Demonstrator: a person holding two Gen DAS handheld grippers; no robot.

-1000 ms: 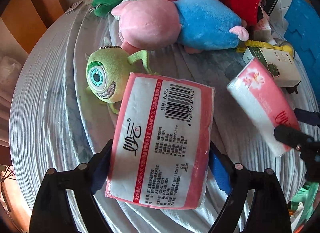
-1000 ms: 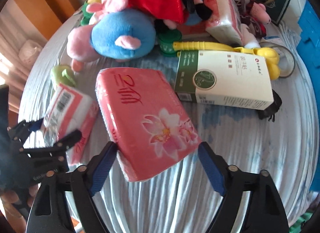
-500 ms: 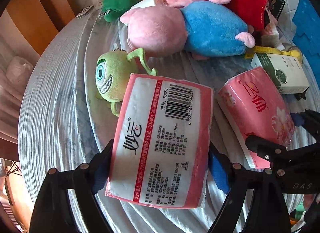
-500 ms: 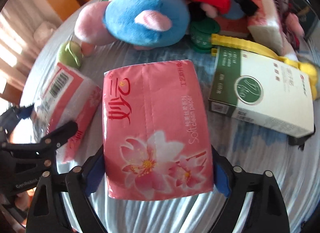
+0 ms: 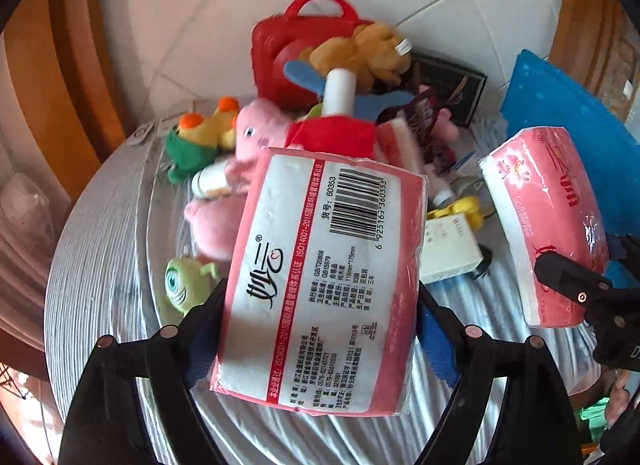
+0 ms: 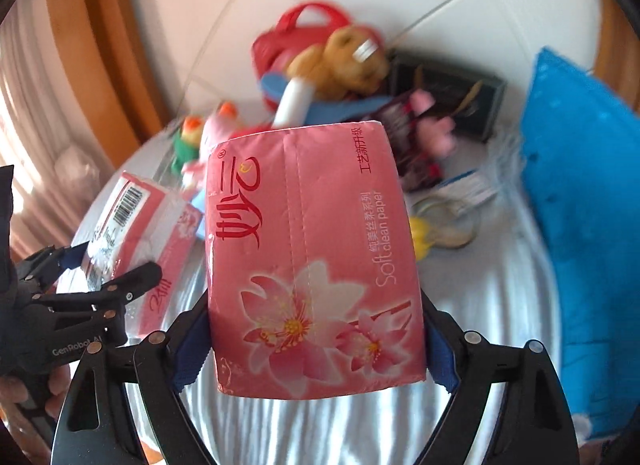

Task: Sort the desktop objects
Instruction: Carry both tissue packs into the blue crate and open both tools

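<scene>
Left wrist view: left gripper (image 5: pixel 320 329) is clamped wide on the barcode-side tissue pack (image 5: pixel 320 277), and it's now lifted well off the table (image 5: pixel 100 265), w/ the red case (image 5: pixel 280 37) and plush pile newly in sight behind. Right gripper (image 6: pixel 316 349) likewise pinches the flower-print tissue pack (image 6: pixel 312 265), also raised vs. a sec ago. Both packs are airborne, so pickup's done imo; placing them somewhere comes next.
</scene>
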